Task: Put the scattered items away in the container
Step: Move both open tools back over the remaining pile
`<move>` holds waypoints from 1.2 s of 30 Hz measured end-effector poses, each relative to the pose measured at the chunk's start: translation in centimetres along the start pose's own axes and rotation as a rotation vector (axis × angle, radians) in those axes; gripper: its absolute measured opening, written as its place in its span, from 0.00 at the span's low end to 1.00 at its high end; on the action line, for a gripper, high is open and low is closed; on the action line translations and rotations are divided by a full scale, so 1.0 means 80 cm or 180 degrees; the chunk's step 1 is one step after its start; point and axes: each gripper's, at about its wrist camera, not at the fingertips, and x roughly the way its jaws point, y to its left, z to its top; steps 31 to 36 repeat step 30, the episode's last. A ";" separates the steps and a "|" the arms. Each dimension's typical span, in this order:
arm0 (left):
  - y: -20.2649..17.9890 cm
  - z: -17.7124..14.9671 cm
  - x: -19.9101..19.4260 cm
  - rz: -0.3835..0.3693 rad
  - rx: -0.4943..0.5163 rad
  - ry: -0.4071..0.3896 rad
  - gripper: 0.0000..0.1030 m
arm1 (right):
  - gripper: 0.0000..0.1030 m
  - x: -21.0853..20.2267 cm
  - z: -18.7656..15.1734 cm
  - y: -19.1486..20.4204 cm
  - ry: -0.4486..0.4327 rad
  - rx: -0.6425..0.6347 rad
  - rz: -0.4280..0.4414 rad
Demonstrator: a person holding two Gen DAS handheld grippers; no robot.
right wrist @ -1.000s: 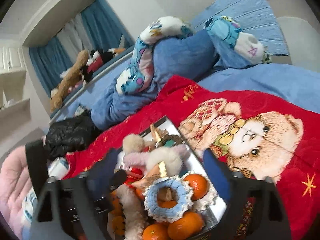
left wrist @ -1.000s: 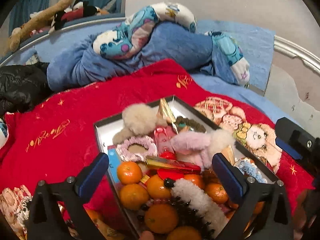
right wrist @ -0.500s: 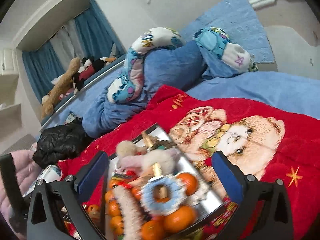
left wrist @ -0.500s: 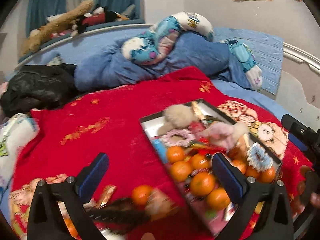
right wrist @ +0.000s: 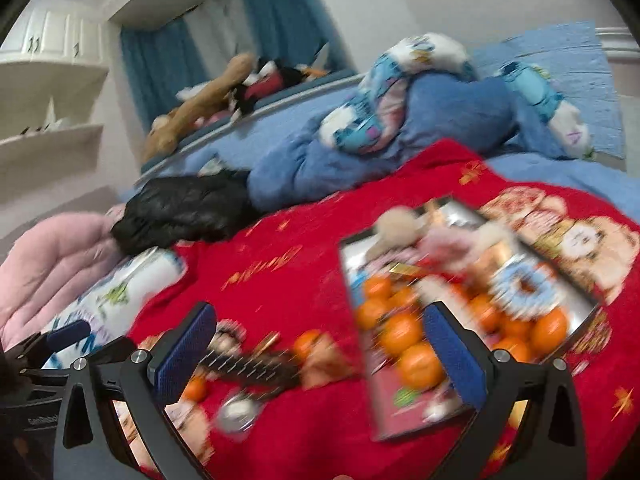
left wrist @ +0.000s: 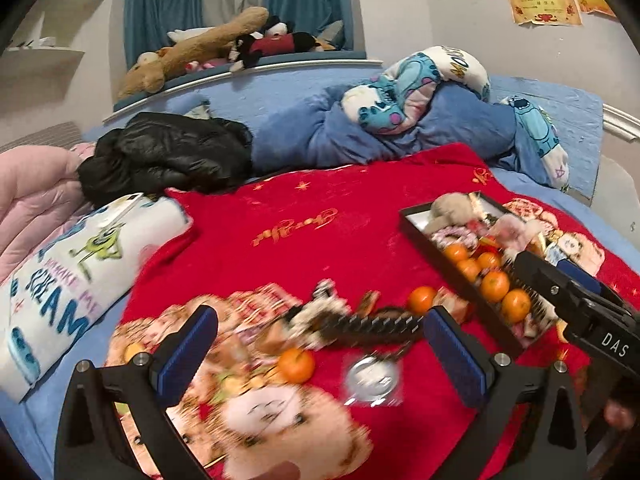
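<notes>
Left wrist view: the left gripper is seen spread wide with nothing between its blue pads.
Loose stuff: a dark spiky hair clip, two mandarins and a round silvery disc are spotted on the red blanket, all pretty blurred.
Container: the black tray is found well right of the clutter, packed with oranges and fluffy bits.
Right wrist view: the right gripper is also held wide apart, gripping nothing.
Tray here: it's seen right under the right finger; clip left of it.
</notes>
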 end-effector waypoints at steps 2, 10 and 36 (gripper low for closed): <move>0.021 -0.020 -0.005 0.0034 -0.0057 -0.0034 1.00 | 1.00 0.001 -0.014 0.016 0.0023 -0.0011 0.0020; 0.093 -0.093 0.011 0.0123 -0.0353 0.0194 1.00 | 1.00 0.013 -0.058 0.054 0.0208 -0.0375 -0.0100; 0.101 -0.112 0.024 -0.0029 -0.0508 0.0273 1.00 | 1.00 0.041 -0.083 0.081 0.0454 -0.0614 -0.0262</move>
